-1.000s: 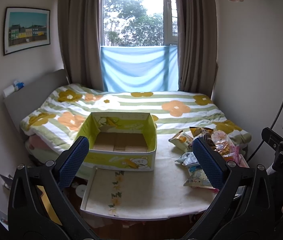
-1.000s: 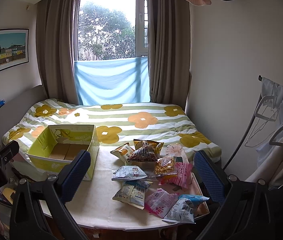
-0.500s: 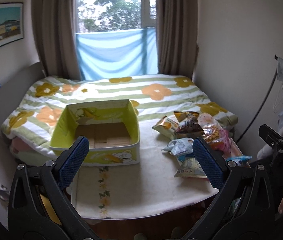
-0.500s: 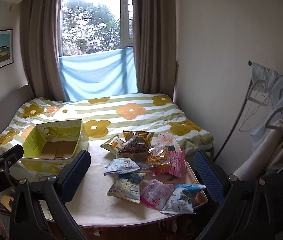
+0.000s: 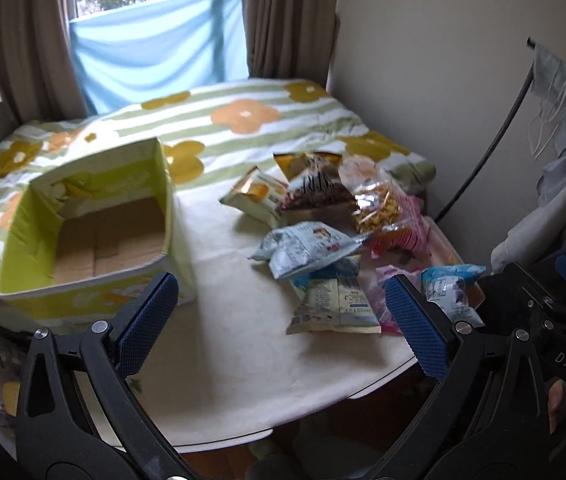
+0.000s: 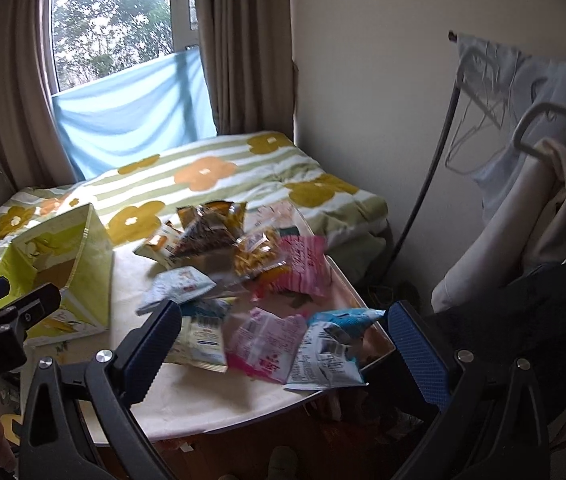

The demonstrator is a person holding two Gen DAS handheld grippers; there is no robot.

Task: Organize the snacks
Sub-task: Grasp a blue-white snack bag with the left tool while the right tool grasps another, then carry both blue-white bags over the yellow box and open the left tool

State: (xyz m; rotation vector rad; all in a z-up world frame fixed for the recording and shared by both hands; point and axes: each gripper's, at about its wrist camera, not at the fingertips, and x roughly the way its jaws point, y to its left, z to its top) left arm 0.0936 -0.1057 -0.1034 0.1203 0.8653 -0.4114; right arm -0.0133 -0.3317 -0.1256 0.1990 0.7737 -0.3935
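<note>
An empty yellow-green cardboard box point(image 5: 83, 224) point(image 6: 79, 268) stands open on the left of a cream table point(image 5: 235, 352) point(image 6: 203, 396). Several snack bags lie heaped on the table's right side: a brown bag point(image 5: 315, 188), a clear bag of yellow sticks point(image 5: 379, 204), a pale blue bag point(image 5: 307, 246), a cream packet point(image 5: 333, 306), a pink packet point(image 6: 267, 344) and a blue-white packet point(image 6: 331, 352). My left gripper point(image 5: 279, 320) hovers open above the table's front, with nothing between its fingers. My right gripper point(image 6: 283, 348) is open over the near packets, apart from them.
A bed with a flowered green-striped quilt point(image 5: 243, 120) lies behind the table, under a window with curtains. A clothes rack with hangers and garments point(image 6: 523, 152) stands at the right by the wall. The table's front edge is close below both grippers.
Both grippers have moved forward and tilted down toward the table, so the box and the snack pile appear nearer and larger. Both stay open and hold nothing.
</note>
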